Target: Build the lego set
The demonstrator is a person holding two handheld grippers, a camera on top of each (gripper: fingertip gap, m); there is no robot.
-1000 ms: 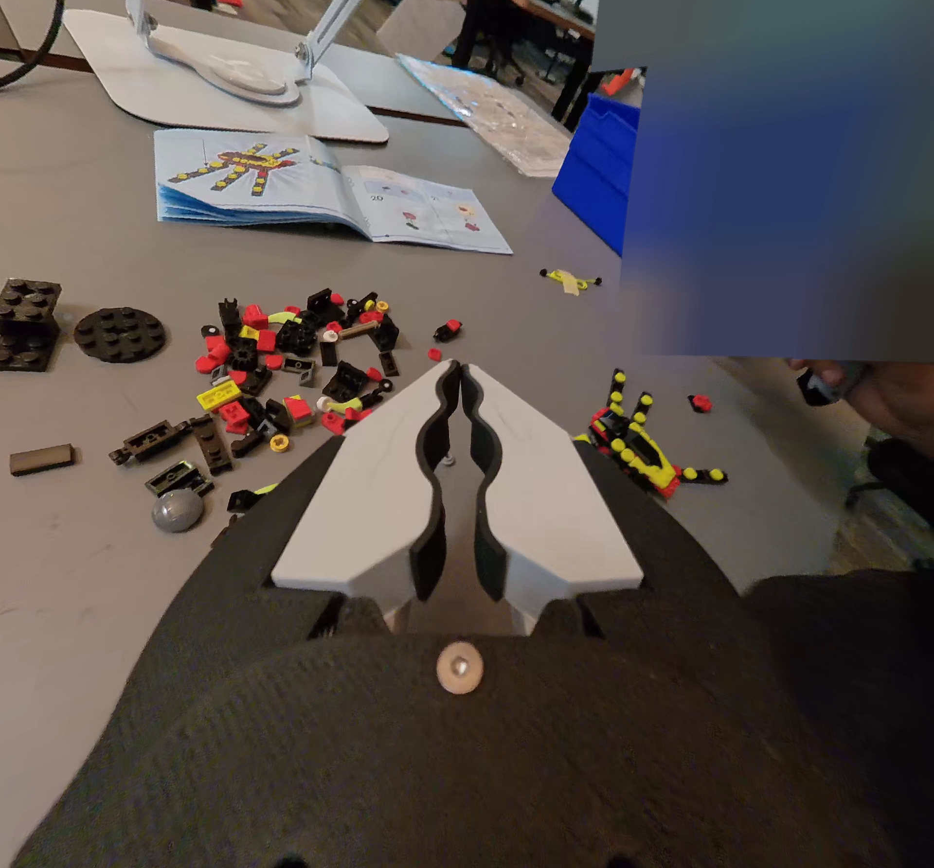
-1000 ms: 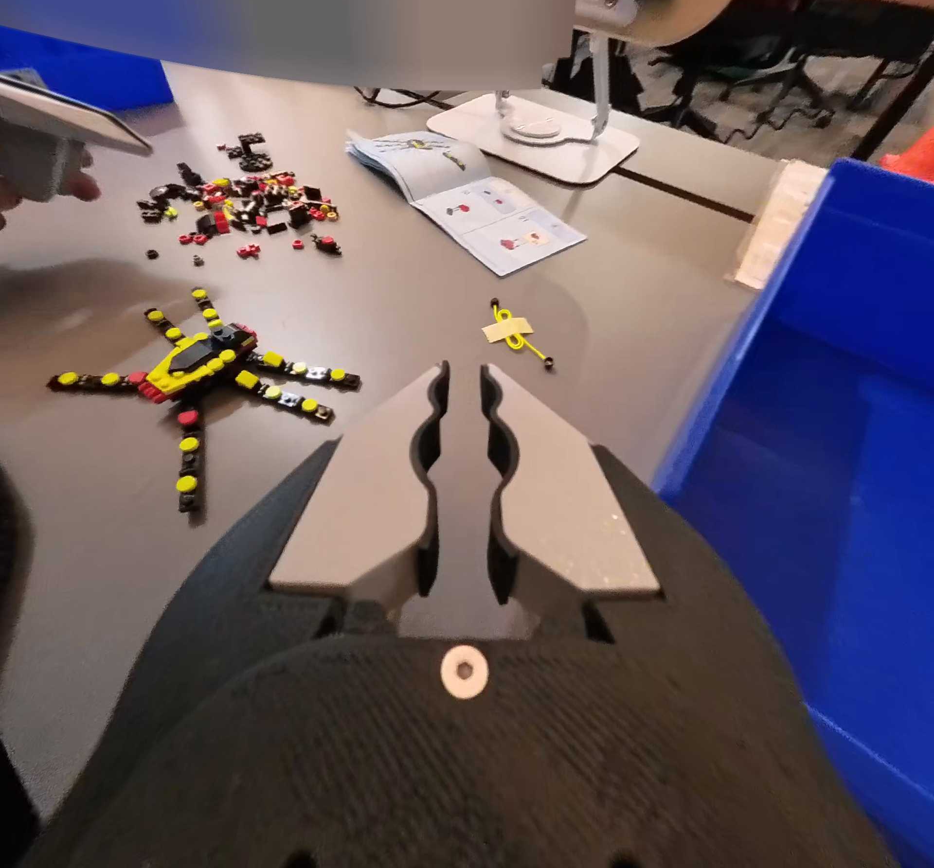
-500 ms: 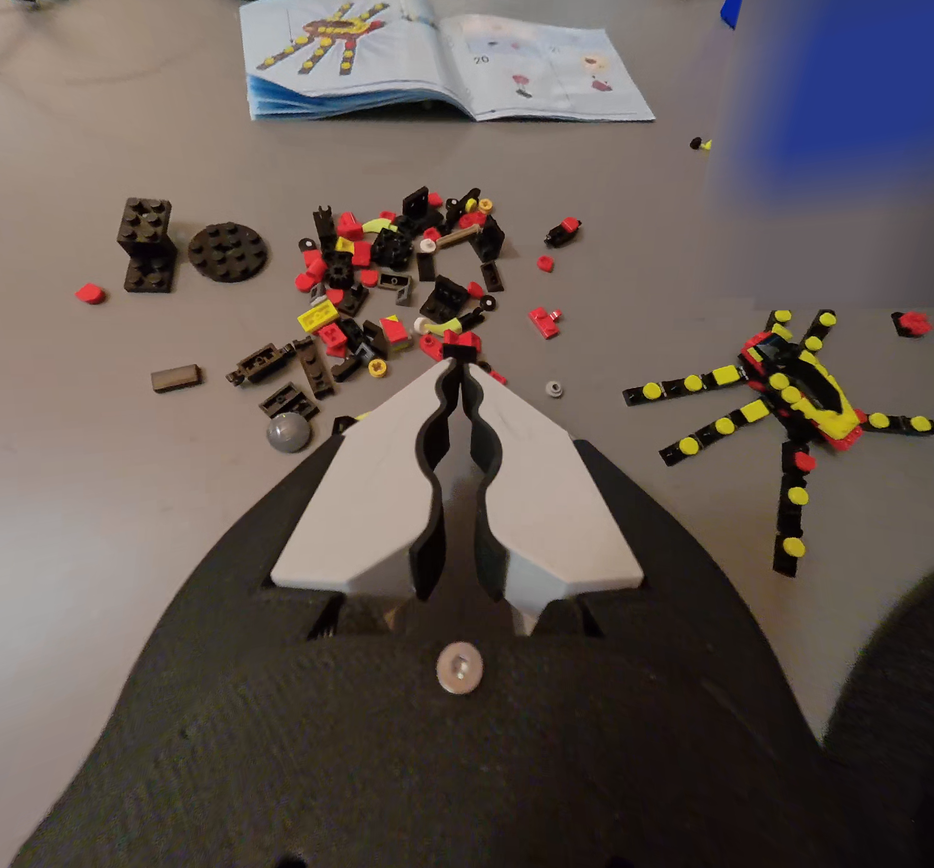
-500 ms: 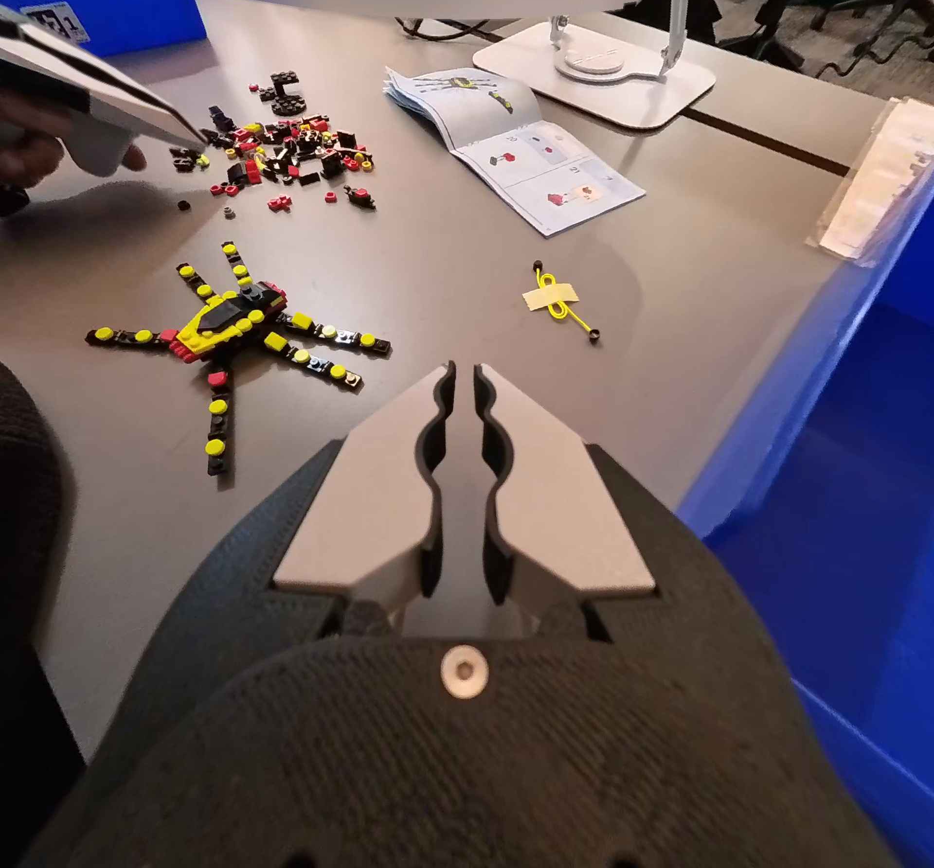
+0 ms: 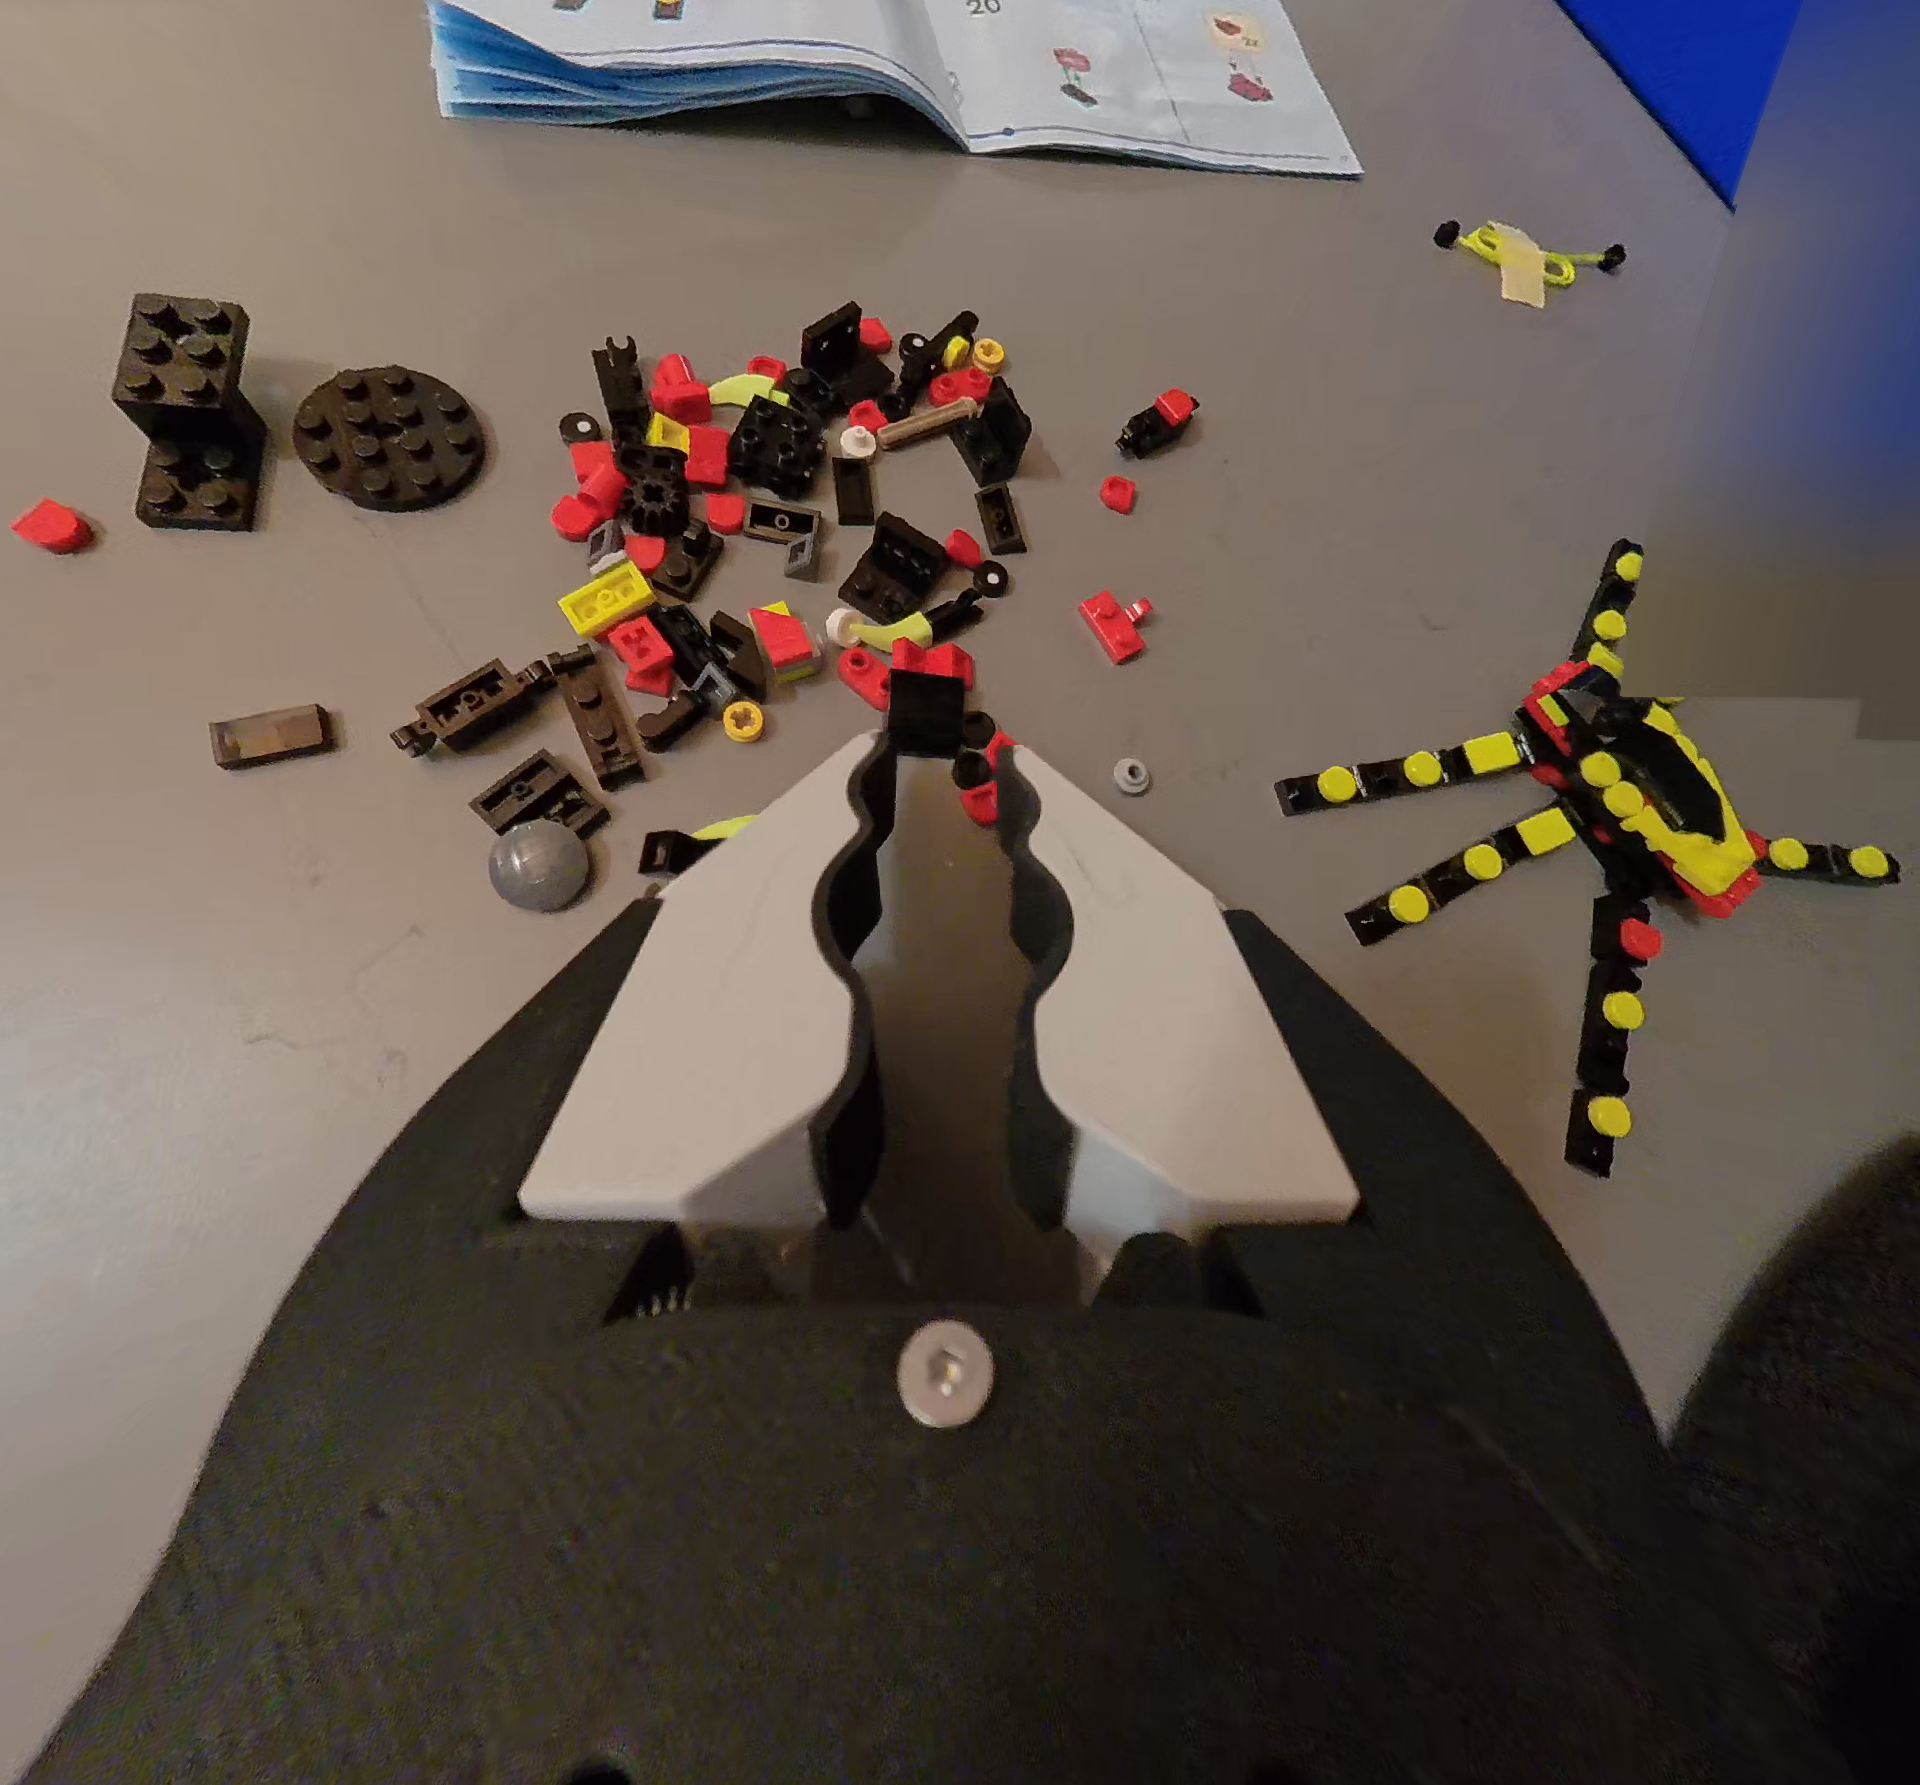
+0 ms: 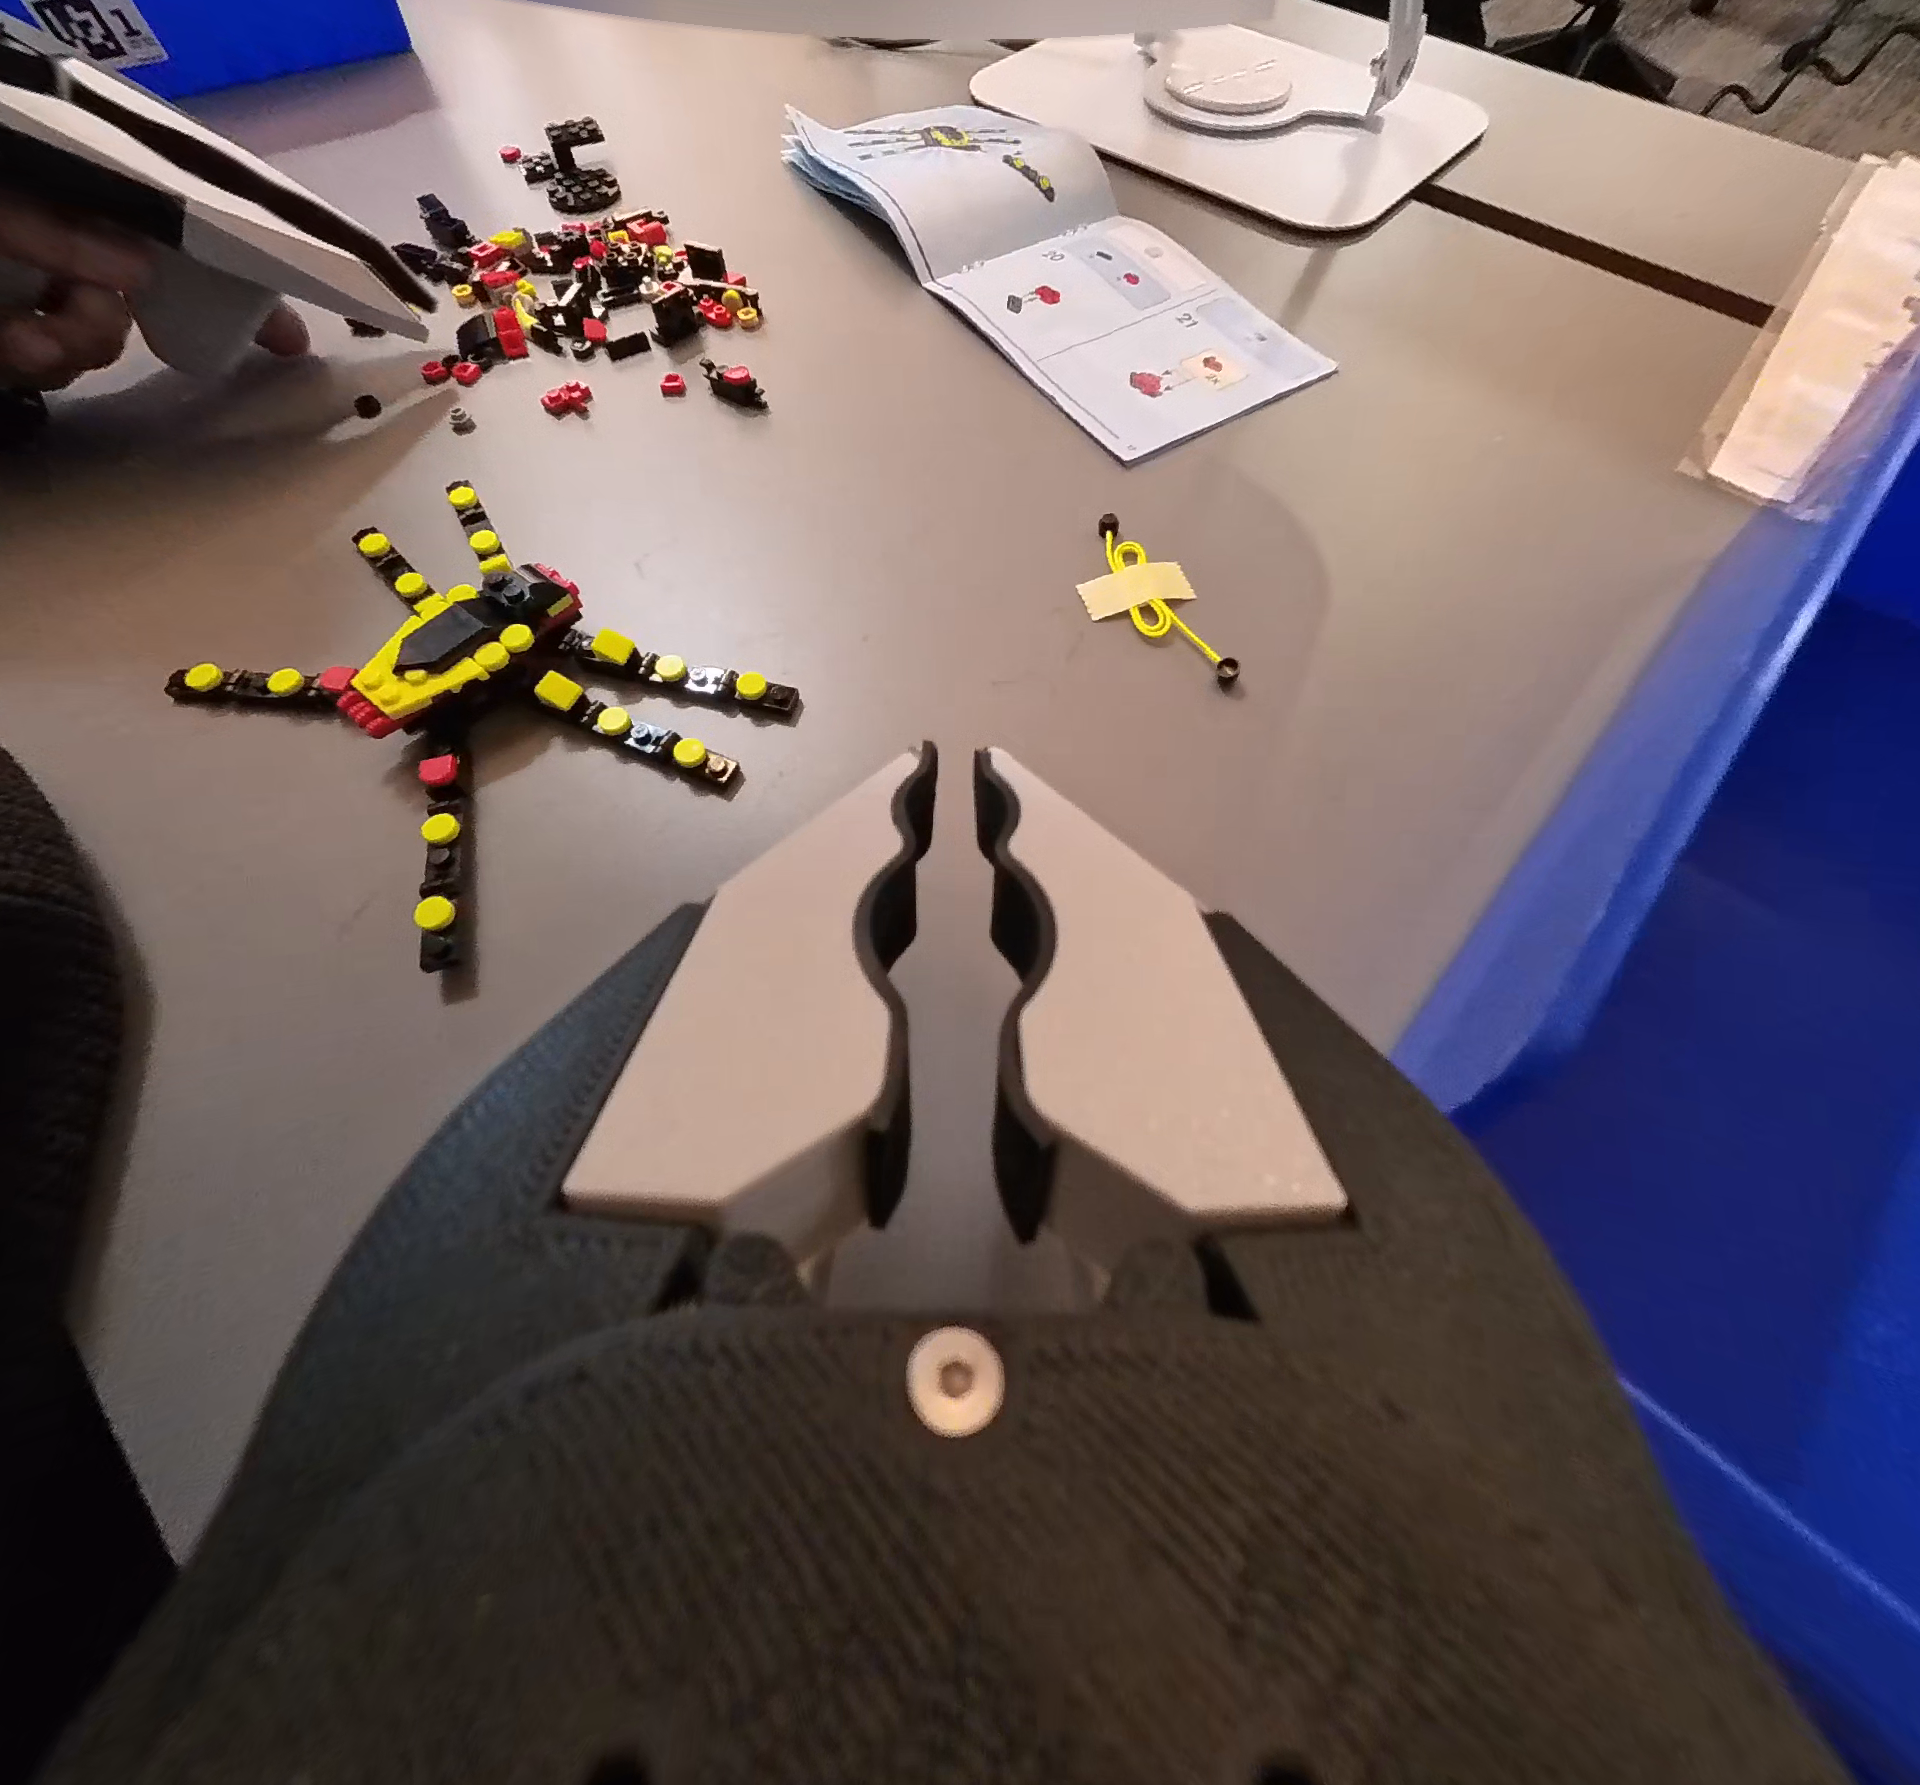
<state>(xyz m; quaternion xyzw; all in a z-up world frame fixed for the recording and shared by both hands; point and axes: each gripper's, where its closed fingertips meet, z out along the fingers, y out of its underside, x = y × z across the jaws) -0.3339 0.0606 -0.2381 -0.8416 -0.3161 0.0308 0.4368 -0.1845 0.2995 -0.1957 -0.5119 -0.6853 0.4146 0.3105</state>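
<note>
- Left wrist view: the left gripper [image 5: 945, 764] hangs low over the grey table [image 5: 208, 956], jaws spread with a clear gap and nothing clamped between them.
- Its tips sit at the near edge of the loose pile of small black, red and yellow lego pieces [image 5: 769, 530]; a small black brick [image 5: 925, 709] lies right at the left tip, though whether they touch I cannot tell.
- Left of the pile, a round studded black plate [image 5: 388, 437], and beyond it a stepped black brick stack [image 5: 192, 410].
- Right of the pile and well apart, the half-built black-and-yellow spider model with a red rim [image 5: 1631, 800] lies flat, legs splayed.
- Behind the pile, the open pale-blue instruction booklet [image 5: 873, 21]; right of the booklet, a yellow string with black ends under a strip of tape [image 5: 1522, 252].
- Right wrist view: the right gripper [image 6: 954, 756] is up off the table, jaws nearly together with only a thin slit, holding nothing.
- The spider model [image 6: 457, 665] lies left of those tips, near but clear.
- Beyond it, the pile [image 6: 603, 281], with the left gripper [image 6: 405, 307] angling down onto its left edge.
- A blue plastic bin [image 6: 1714, 1008] stands along the table's right edge.
</note>
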